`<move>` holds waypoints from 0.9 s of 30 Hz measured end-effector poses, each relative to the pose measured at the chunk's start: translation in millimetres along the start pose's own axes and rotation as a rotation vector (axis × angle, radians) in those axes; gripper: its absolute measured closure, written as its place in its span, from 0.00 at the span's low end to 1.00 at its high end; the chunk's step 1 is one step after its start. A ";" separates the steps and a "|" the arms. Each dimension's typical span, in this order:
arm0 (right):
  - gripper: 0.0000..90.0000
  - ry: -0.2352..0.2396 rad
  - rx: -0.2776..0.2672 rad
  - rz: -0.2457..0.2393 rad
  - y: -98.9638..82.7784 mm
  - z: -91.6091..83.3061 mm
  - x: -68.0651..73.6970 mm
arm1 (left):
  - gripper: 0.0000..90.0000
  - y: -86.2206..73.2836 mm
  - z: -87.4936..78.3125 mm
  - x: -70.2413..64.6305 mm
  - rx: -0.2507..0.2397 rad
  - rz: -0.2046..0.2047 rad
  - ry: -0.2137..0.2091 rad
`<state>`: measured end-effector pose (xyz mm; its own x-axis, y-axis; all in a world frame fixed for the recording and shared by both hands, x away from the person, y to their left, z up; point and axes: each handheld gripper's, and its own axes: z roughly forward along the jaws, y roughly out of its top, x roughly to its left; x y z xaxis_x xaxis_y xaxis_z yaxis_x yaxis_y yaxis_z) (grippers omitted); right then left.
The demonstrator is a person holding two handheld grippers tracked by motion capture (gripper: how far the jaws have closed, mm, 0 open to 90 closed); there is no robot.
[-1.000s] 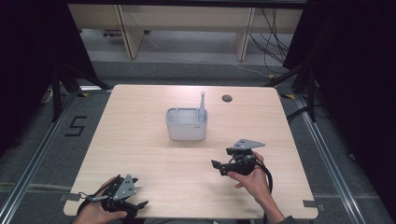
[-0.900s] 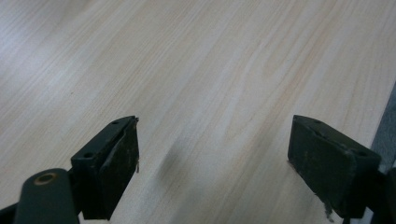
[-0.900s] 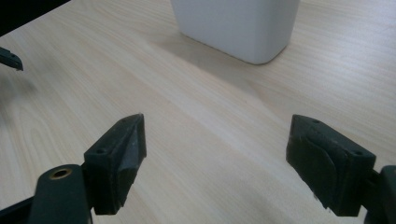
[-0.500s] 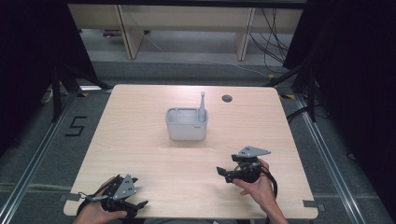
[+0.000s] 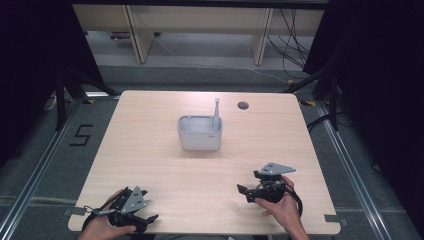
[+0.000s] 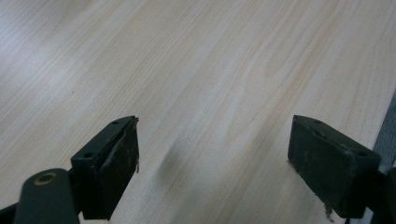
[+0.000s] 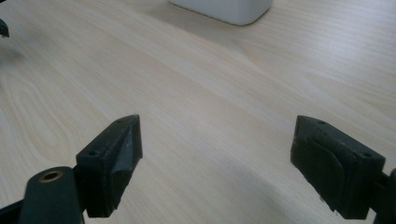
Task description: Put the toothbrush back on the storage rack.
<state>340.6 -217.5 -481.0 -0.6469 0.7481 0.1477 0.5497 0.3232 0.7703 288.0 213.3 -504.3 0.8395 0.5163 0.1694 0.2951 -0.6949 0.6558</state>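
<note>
Atop right tool view, white tub cut off

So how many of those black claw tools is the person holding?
2. The left gripper sits at the table's near-left corner; the right gripper is near the front right. Both are open and empty.

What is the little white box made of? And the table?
The white box looks like smooth matte plastic: even pale colour, rounded corners, soft sheen. The table looks like light wood or a wood-print laminate: fine grain lines run across it, though the flat finish leaves that open.
</note>
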 end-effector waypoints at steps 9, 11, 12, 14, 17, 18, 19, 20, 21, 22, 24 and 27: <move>0.19 -0.007 0.011 -0.015 -10.2 -10.1 0.1 | 0.18 0.2 -0.7 0.6 0.007 -0.002 0.001; 0.19 -0.007 0.019 0.016 -13.1 -12.3 2.8 | 0.18 0.2 -0.7 0.9 0.011 0.002 0.007; 0.19 -0.011 0.027 0.014 -14.3 -13.3 2.9 | 0.18 0.3 -0.9 0.9 0.012 0.004 0.005; 0.19 -0.022 0.035 -0.009 -16.4 -14.9 3.1 | 0.18 0.3 -1.2 1.4 0.017 0.012 0.011; 0.19 -0.027 0.054 -0.007 -20.2 -16.6 5.6 | 0.18 0.2 -1.0 1.1 0.007 0.003 0.005; 0.19 -0.027 0.060 -0.017 -20.9 -16.8 5.6 | 0.18 0.3 -1.1 0.9 0.009 0.003 0.006; 0.19 -0.031 0.073 -0.008 -21.9 -17.7 6.9 | 0.18 0.2 -0.7 0.2 0.001 -0.007 -0.007; 0.19 -0.034 0.079 -0.013 -22.9 -18.3 7.2 | 0.18 0.1 -0.5 0.5 0.004 -0.002 -0.002; 0.19 -0.028 0.088 -0.010 -24.3 -18.5 7.8 | 0.18 0.3 -0.9 1.0 0.011 0.003 -0.001; 0.19 -0.037 0.083 -0.013 -25.5 -18.5 8.1 | 0.18 0.2 -0.7 0.5 0.005 -0.004 -0.003; 0.19 -0.037 0.087 -0.013 -26.0 -19.5 8.1 | 0.18 0.2 -0.8 0.8 0.007 0.000 -0.002; 0.19 -0.039 0.098 -0.011 -29.1 -22.1 9.0 | 0.18 0.3 -1.2 1.5 0.016 0.013 0.009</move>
<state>307.1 -233.0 -488.4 -0.6331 0.7657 0.1136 0.5929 0.3853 0.7071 288.9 214.5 -503.0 0.8391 0.5116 0.1850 0.2912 -0.7096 0.6416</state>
